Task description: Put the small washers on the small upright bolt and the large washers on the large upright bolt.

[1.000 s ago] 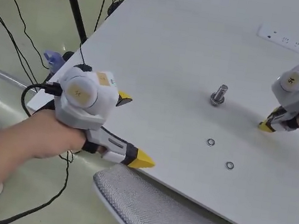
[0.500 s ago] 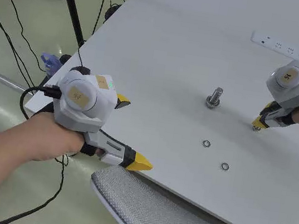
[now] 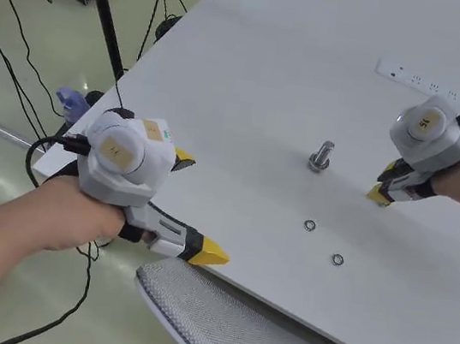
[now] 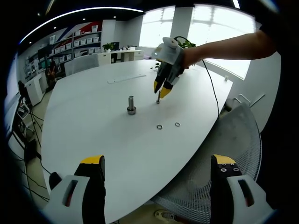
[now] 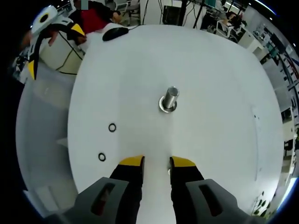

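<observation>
Small bolt (image 4: 158, 99) beneath right gripper (image 4: 160, 88)

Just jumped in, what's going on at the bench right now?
A person works at a white table with tongs in each hand. The right tongs hang tip-down just over the small upright bolt, jaws close together; whether they hold a washer is too small to tell. The large bolt stands upright nearby. Two washers lie loose on the table. The left tongs are held wide open and empty at the table's near edge.
</observation>
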